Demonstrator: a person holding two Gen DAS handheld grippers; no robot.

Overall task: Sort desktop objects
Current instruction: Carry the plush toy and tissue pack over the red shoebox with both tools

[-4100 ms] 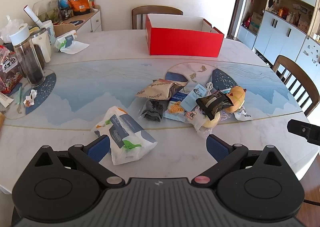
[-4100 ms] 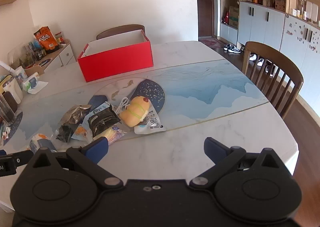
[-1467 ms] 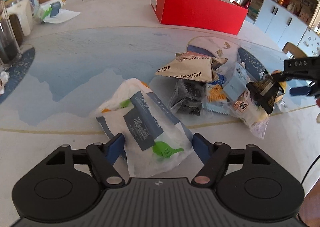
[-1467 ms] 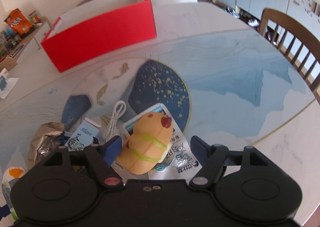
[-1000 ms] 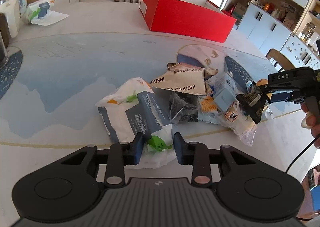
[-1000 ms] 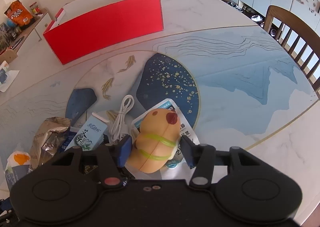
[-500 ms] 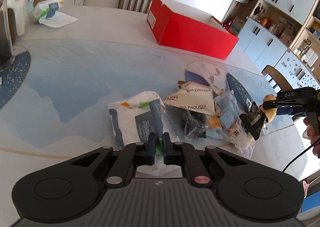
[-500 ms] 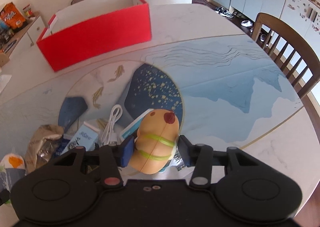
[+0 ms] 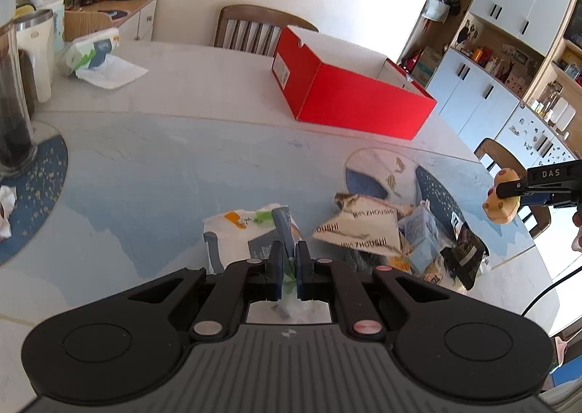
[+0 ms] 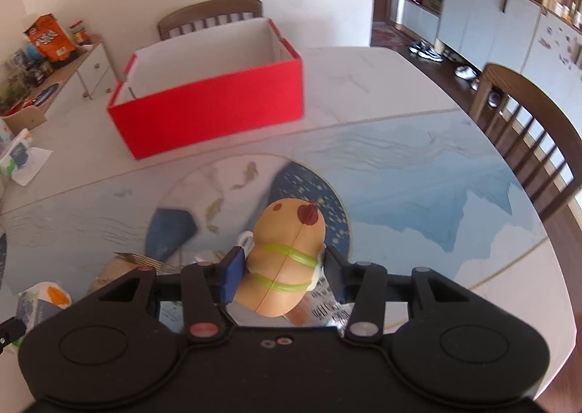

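Note:
My left gripper [image 9: 288, 260] is shut on the edge of a white and blue snack bag [image 9: 240, 234] and lifts it off the table. My right gripper [image 10: 282, 273] is shut on a tan plush toy [image 10: 287, 260] with green bands and holds it above the table; the toy also shows in the left wrist view [image 9: 502, 200]. The open red box [image 10: 214, 111] stands at the back of the table, also in the left wrist view [image 9: 349, 92]. A pile of packets [image 9: 367, 231] lies between the grippers.
A dark jar [image 9: 12, 114], cups and a tissue pack [image 9: 91, 52] stand at the table's left. Wooden chairs stand behind the box [image 9: 254, 27] and at the right [image 10: 527, 129]. A dark foil packet [image 9: 467, 256] lies near the table's right edge.
Both grippers have risen. The left one lifts the snack bag by its edge and the right one has carried the plush toy up off the pile.

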